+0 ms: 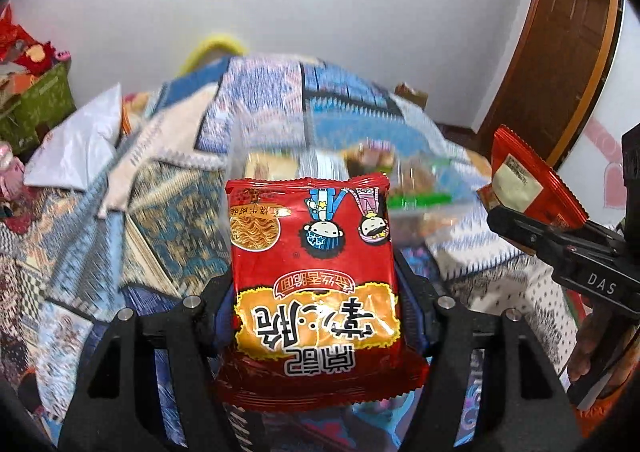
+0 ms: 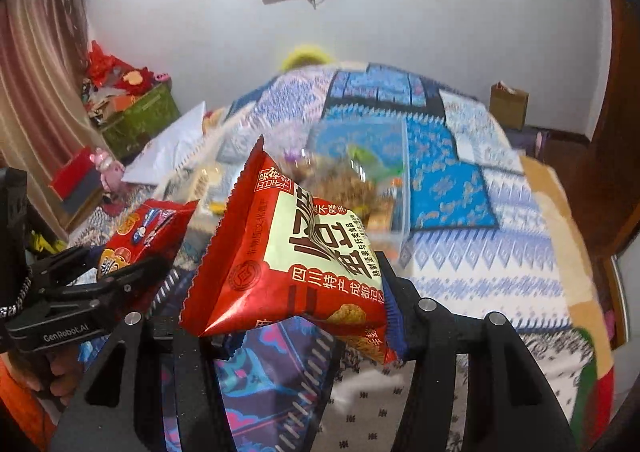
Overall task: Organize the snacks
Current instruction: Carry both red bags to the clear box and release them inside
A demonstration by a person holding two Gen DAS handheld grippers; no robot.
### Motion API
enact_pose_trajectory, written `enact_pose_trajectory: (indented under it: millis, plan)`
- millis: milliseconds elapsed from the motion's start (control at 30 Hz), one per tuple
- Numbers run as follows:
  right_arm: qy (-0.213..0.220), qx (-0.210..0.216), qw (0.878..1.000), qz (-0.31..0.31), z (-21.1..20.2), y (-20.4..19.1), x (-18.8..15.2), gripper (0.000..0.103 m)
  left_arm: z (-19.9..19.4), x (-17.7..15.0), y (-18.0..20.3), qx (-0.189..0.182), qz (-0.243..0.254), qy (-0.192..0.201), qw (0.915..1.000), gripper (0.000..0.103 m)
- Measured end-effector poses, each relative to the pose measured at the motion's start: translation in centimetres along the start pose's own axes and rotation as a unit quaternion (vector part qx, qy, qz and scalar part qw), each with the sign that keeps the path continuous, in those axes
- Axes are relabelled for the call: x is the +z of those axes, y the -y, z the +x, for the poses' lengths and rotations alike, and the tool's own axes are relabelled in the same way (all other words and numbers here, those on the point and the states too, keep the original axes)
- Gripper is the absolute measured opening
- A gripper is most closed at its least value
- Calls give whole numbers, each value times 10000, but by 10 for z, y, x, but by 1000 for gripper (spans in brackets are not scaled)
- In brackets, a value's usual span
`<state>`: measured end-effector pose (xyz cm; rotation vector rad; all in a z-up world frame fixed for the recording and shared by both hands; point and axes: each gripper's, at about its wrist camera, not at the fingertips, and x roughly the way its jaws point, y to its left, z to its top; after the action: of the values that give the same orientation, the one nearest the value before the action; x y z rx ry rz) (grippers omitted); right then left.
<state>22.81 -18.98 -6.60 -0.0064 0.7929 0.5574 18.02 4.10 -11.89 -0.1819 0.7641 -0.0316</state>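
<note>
My left gripper (image 1: 316, 316) is shut on a red instant-noodle packet (image 1: 312, 252) with cartoon faces, held up above the bed; it also shows in the right wrist view (image 2: 140, 240). My right gripper (image 2: 308, 316) is shut on a red and cream snack bag (image 2: 296, 264), also held above the bed; the bag shows at the right in the left wrist view (image 1: 528, 183). A clear plastic box (image 2: 360, 187) with several snacks inside sits on the bed beyond both packets, blurred in both views (image 1: 400, 179).
The bed has a blue patterned quilt (image 2: 440, 179). A white pillow (image 1: 80, 147) lies at its left. A green box (image 2: 140, 119) of red items stands by the curtain. A brown paper bag (image 2: 508, 103) stands on the far right. A wooden door (image 1: 568, 51) is at right.
</note>
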Motion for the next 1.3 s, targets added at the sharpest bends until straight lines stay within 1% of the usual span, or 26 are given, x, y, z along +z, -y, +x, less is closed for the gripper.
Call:
enact_pose_trajectory:
  millis: [133,300,433,567,733,967,1167,1200,1300]
  plan:
    - [247,3,9997,-57,-7,-3,17,51,-8,20,-1,28,24,258,9997,66]
    - [520,-24,9985,-171,-9,-9,40,51,-9,44,-4,51,11,472,9989,66]
    - [624,-43,9978,-215,-2,-10,56,51,-1,60,-6,138,35,585,9982,66]
    - [635,-54,9977,-209,13,-9,69,51,18,73,-14,160,-77,518,9985,66]
    - [533,-51,9984,-171,35,-7,80,51,46,85,-21,240,-163,362,9989,66]
    - [181,-180,9995,-187,77,-3,85,51,85,94,-23,277,-255,112,9992,66]
    - [-219,-394,9988,-213,107,2,79,52,116,91,-19,389,-154,-142,9990,66]
    - [-263,-407,9985,-245,109,2,78,54,119,90,-19,382,-142,-178,9990,66]
    - [-347,-490,9973,-413,109,-2,74,56,123,88,-14,535,-5,-176,9984,69]
